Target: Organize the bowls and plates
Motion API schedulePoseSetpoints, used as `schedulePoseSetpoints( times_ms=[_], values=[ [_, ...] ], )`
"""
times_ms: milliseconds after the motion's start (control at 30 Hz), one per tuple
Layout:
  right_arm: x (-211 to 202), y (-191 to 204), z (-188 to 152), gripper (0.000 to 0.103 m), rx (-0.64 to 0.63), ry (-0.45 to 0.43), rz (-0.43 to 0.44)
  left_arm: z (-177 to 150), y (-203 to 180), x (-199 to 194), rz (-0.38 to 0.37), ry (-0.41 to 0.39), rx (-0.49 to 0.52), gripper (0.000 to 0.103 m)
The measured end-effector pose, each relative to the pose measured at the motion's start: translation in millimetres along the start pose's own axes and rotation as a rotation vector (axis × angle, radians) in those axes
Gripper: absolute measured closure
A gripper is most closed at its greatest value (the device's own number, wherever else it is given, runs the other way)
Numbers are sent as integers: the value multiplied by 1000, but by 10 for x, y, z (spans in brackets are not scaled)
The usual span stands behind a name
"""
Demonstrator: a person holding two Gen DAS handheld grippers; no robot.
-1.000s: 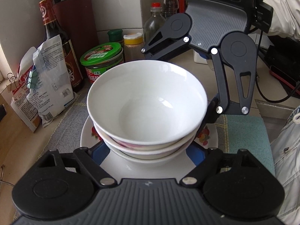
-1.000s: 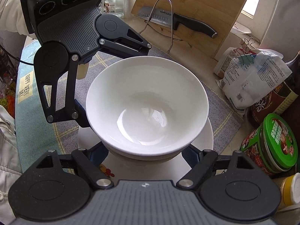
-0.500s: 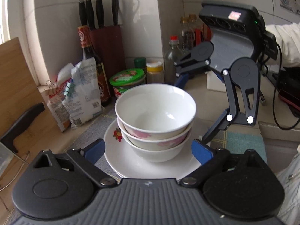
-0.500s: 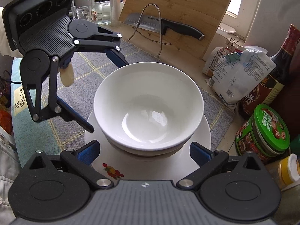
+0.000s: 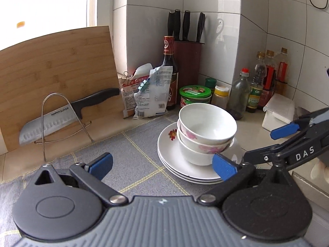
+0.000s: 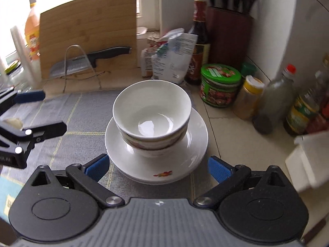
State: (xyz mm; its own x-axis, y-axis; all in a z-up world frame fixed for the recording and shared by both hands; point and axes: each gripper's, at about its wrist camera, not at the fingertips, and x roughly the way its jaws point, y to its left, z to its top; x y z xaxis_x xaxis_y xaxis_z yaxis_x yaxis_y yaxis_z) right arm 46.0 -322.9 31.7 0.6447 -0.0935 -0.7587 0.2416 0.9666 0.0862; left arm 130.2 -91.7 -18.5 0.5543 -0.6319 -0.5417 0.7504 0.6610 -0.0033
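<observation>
Stacking step: judged finished or nearly so; three bowls sit nested on a pile of plates, and neither tool touches them.
Knife writing: the blade of the knife, propped in a wire rack against the cutting board at far left, reads "SUPOR".
Mat: a grey checked mat covers the worktop under the left part of the plate pile.
Left hand-held gripper: released, blue pads spread wide; the last of its opening is just finishing, with nothing between the pads. It sits back from the pile, whose near edge falls behind the right-hand pad.
Where the crockery is: middle of the worktop, in front of the packets, the dark sauce bottle and the green-lidded jar, close to the jar but apart from it.
Decoration: a red flower print shows on the plate rim and pink flowers on the lower bowls; the top bowl's inside is plain white.
Other labels: print on the packets, jar and bottles is too small to read.
Right hand-held gripper: released and empty, pads wide on either side of the pile's near rim without touching it.
Gripper marking: "DAS" is printed on its arm as seen from the left wrist view.
Next move, as a judgement: look for any loose plate or bowl; none shows here, so the stack may only need squaring up or leaving alone.
</observation>
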Motion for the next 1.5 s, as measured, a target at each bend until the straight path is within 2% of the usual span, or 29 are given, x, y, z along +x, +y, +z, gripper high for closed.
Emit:
schedulePoseSetpoints(
  times_ms=[133, 200, 367, 833, 1500],
  values=[
    [-189, 175, -196, 0, 103, -29, -86, -81, -48, -214, 55, 18, 0, 1],
    [-273, 266, -264, 0, 127, -33, -100, -104, -53, -281, 87, 29, 0, 1],
    [-421, 437, -355, 0, 131, -55, -129, -128, -46, -433, 92, 20, -2, 1],
    [-517, 606, -397, 0, 131, -66, -140, -154, -25, -568, 142, 33, -8, 1],
    [-549, 637, -399, 0, 135, -73, -146, -144, 1, -558, 145, 53, -7, 1]
  ],
)
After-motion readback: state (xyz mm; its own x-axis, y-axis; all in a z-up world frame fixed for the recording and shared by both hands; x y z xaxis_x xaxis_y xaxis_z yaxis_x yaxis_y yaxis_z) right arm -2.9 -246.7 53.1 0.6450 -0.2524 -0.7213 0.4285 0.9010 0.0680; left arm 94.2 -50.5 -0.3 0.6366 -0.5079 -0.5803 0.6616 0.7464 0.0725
